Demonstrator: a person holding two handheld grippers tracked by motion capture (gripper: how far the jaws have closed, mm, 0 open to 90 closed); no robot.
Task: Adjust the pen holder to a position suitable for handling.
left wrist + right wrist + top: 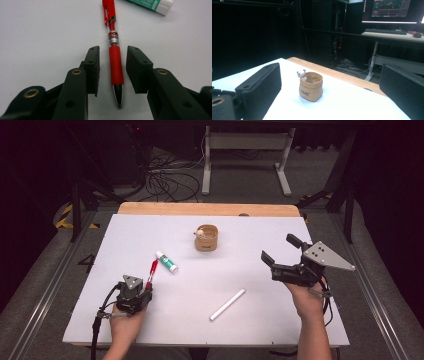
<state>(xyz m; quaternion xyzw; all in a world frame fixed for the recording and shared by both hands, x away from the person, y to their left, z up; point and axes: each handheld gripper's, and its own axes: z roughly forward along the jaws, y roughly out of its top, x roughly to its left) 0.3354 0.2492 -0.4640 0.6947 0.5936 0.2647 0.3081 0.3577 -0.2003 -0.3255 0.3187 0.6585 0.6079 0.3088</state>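
Down at the near left of the white table [280, 320], the left gripper [111, 71] sits low over a red pen [115, 62], its two black jaws standing either side of the pen's rubber grip with a sliver of table showing on each side, so the pads are not pressing on it; the pen lies flat on the surface, its metal tip toward the gripper's body and its clip end pointing away. Just beyond the clip end lies a white and green glue stick [166, 261], near the pen, though from the high view it is hard to say whether the two touch. The right gripper [281, 249] is held above the right side of the table with its jaws spread wide and nothing between them, pointed toward a small tan pot [310, 86] with a little bear figure [301, 74] on its rim. A white stick [227, 304] lies alone between the two hands.
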